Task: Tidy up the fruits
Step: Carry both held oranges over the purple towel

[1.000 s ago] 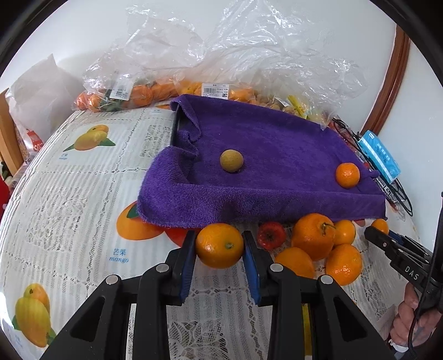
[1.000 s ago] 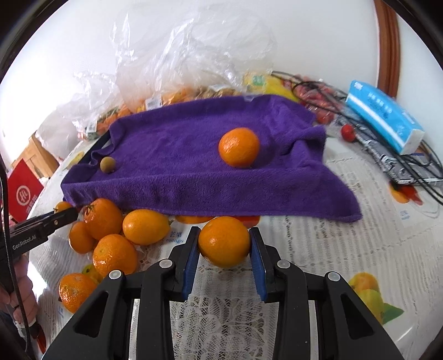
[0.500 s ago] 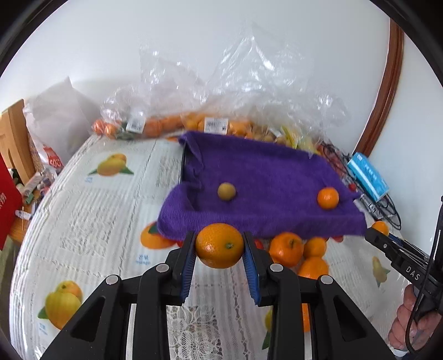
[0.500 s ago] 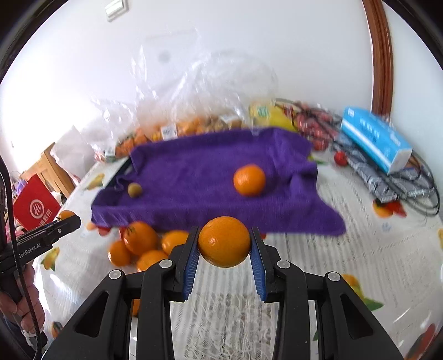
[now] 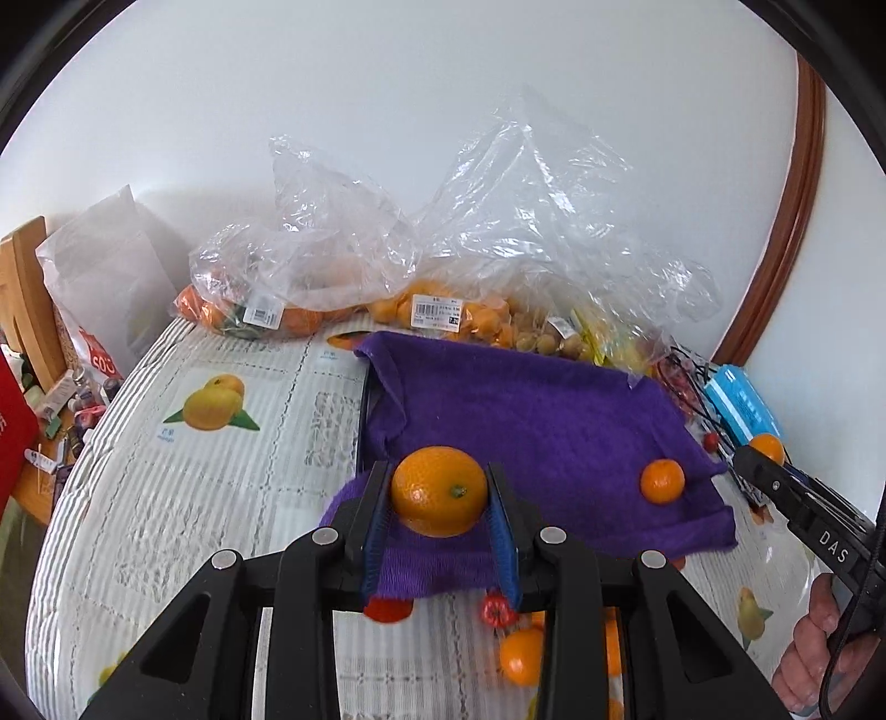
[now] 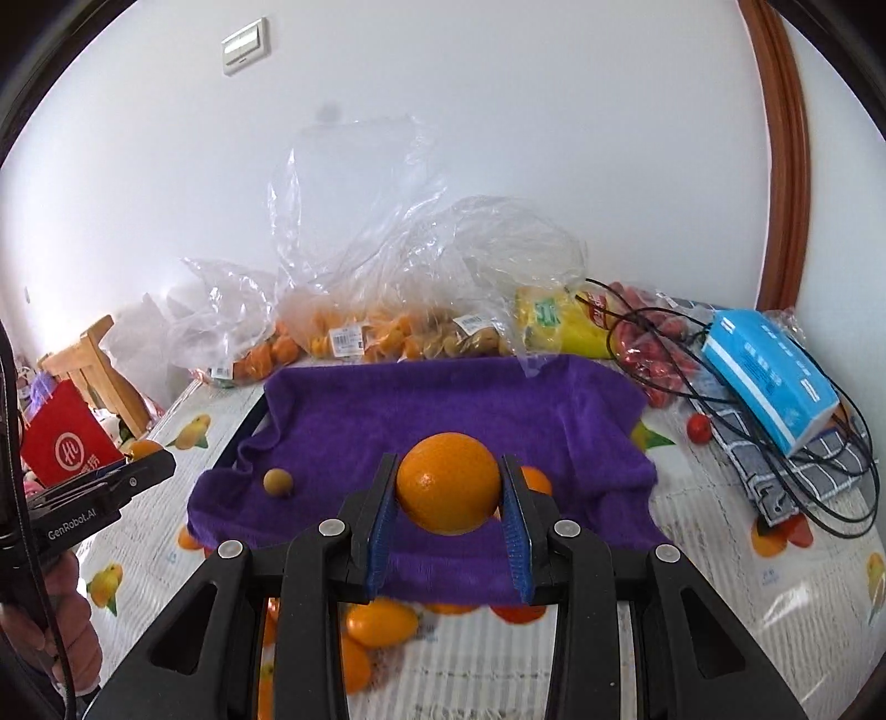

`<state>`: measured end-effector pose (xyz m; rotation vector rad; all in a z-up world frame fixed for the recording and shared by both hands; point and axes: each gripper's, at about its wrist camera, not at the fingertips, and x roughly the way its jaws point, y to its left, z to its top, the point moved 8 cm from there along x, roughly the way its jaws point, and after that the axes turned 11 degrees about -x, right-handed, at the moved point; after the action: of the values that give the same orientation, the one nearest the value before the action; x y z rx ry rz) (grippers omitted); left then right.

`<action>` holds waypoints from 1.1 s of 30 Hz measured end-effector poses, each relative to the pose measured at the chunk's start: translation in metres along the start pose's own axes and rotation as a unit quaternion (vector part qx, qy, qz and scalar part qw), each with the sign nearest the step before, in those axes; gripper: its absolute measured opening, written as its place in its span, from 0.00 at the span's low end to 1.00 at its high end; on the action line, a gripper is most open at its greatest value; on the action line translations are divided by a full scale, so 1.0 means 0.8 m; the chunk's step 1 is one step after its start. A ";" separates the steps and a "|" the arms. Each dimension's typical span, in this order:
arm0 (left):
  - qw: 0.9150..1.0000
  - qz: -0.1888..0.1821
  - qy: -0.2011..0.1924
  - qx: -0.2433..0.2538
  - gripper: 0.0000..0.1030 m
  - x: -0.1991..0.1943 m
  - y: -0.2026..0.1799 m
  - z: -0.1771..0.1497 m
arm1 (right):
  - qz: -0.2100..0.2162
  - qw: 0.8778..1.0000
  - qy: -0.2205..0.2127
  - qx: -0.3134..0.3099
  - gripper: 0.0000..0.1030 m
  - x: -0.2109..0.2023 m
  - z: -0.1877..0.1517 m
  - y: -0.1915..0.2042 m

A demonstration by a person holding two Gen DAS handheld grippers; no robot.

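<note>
Orange rinds, firm but slick: left gripper (image 5: 440, 493) and right gripper (image 6: 448, 493) each pinch an orange (image 5: 439, 490) across its middle above the towel (image 5: 554, 421).

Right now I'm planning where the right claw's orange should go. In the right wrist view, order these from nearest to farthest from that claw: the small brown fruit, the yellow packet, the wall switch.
1. Small brown fruit: on the purple towel, left of the right claw.
2. Yellow packet: behind the towel, toward the right.
3. Wall switch: high on the wall, upper left.
</note>
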<state>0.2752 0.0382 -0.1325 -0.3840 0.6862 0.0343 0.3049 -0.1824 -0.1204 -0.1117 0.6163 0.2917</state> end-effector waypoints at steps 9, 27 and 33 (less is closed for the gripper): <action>1.000 -0.006 -0.015 0.027 0.30 0.034 -0.030 0.032 | 0.001 1.000 -0.006 0.000 0.34 0.030 0.030 -0.005; 1.000 -0.008 0.004 0.018 0.30 0.074 -0.011 0.011 | -0.010 1.000 0.011 -0.015 0.34 0.078 0.001 -0.018; 1.000 -0.010 0.013 0.013 0.30 0.079 -0.009 0.008 | -0.012 1.000 0.015 -0.008 0.34 0.082 -0.001 -0.023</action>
<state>0.3292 0.0276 -0.1645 -0.3670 0.7077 0.0013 0.3611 -0.1843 -0.1587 -0.1397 0.6428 0.2715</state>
